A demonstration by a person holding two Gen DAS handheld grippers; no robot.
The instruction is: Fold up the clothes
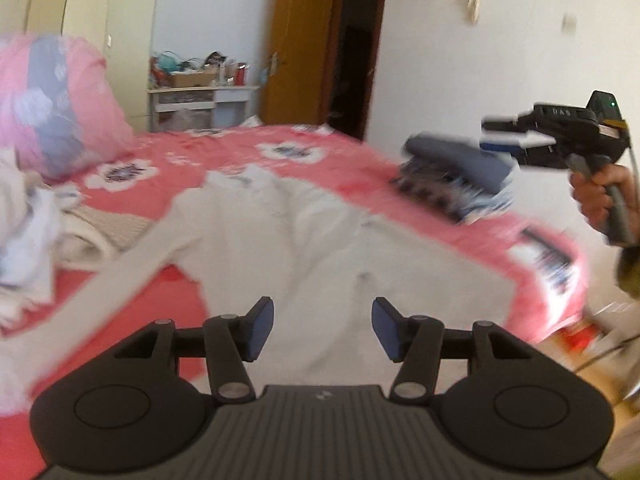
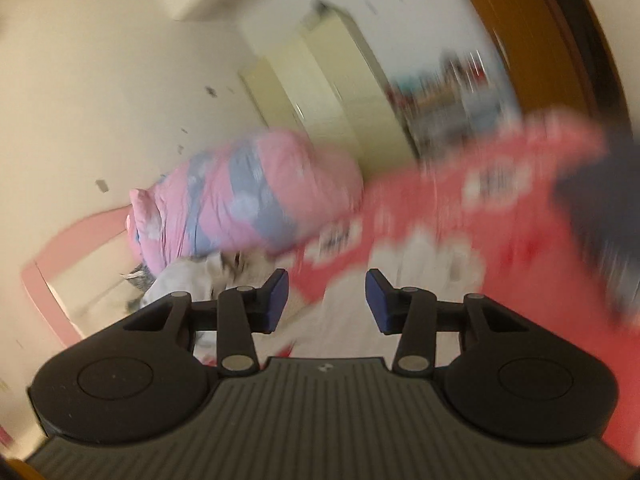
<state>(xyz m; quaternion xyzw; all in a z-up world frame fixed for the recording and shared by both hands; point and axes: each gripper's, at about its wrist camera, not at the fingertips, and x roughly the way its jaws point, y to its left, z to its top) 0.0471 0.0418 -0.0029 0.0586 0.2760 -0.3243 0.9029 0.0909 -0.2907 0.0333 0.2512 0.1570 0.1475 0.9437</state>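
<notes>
White garment [image 1: 288, 232] spread over the bed's near middle, folded dark stack [image 1: 452, 176] at the right edge, crumpled pile [image 1: 28, 232] and pink duvet [image 1: 52, 104] crowding the left side, bare red sheet [image 1: 224, 148] open toward the far edge

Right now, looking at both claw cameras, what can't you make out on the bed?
- Dark stack, left wrist view: motion blur hides how many pieces it holds and their print.
- White garment, left wrist view: near edge hidden behind the left claw.
- Right wrist view: bedspread smeared; the dark patch is cut off by the right edge.
- Clothes pile: cropped at left edge.
</notes>
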